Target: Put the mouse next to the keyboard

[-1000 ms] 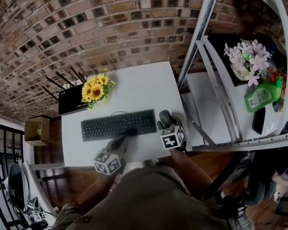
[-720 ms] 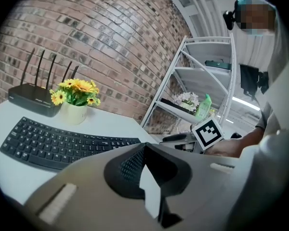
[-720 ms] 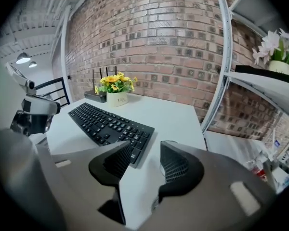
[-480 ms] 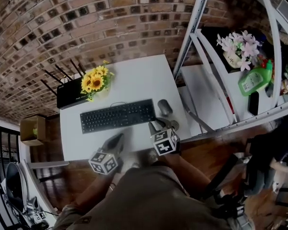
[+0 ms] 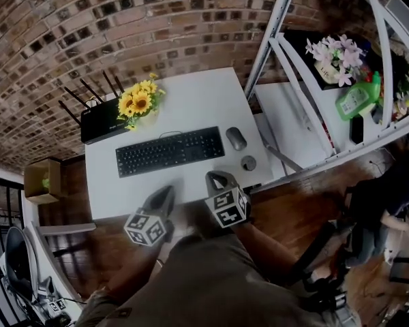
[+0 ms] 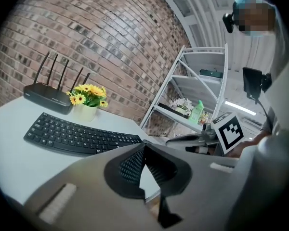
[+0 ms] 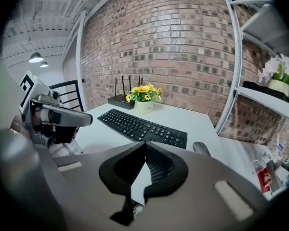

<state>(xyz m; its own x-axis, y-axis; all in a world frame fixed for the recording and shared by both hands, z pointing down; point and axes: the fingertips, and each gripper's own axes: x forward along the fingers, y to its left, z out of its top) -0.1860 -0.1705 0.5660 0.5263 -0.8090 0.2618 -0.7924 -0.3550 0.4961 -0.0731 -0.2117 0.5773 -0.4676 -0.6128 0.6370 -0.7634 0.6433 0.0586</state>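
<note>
Head view: a white pot [image 7: 144,107] at the far left of the white bench [image 5: 191,101] holds yellow sunflowers [image 5: 138,102], just right of a black router [image 5: 103,125]. Mouse [image 5: 236,139]: dark grey, oval, flat on the bench just right of the black keyboard [image 5: 170,151], not touching it. A small round grey thing [image 5: 249,163] lies nearer. Left tongs [image 5: 165,195] clenched, empty. Right tongs [image 5: 215,177] have just been closing and are now clenched on nothing.

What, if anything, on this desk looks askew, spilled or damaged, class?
Nothing stands out: the keyboard lies square on the desk, the mouse sits just right of it, and the flowers stand upright.
</note>
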